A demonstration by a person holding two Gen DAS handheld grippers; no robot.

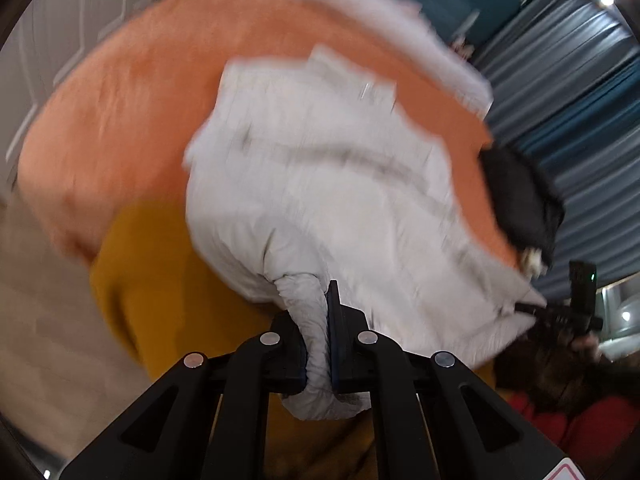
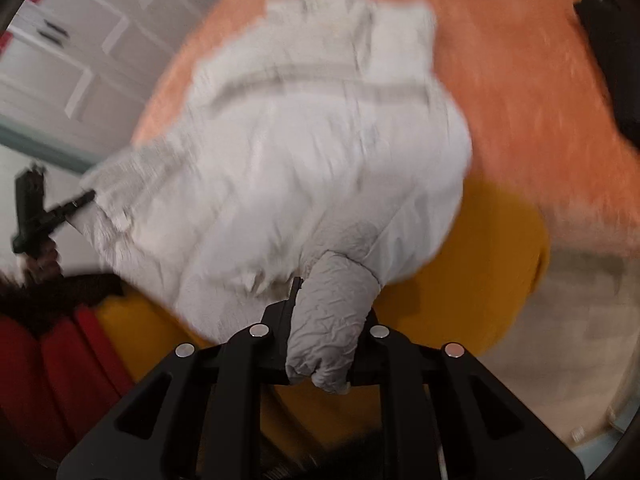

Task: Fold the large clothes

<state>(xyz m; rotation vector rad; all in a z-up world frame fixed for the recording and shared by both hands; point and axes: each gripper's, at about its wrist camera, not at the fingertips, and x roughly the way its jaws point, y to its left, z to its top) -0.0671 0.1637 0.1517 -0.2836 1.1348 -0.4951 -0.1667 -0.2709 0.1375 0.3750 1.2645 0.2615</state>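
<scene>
A large pale grey-white padded garment (image 1: 320, 184) lies spread on an orange blanket (image 1: 132, 120). My left gripper (image 1: 320, 320) is shut on a bunched edge of the garment. In the right wrist view the same garment (image 2: 304, 152) hangs toward me, and my right gripper (image 2: 326, 312) is shut on another bunched, rolled part of it; cloth hides its right finger. Each gripper shows in the other's view, the right one (image 1: 532, 310) and the left one (image 2: 86, 198), each at a corner of the garment. Both views are motion-blurred.
A mustard-yellow cover (image 1: 160, 280) lies below the orange blanket, also in the right wrist view (image 2: 480, 264). A black item (image 1: 524, 204) sits on the blanket's right edge. Red cloth (image 2: 60, 360) is at lower left. White cabinets (image 2: 72, 60) and blue curtains (image 1: 580, 120) stand behind.
</scene>
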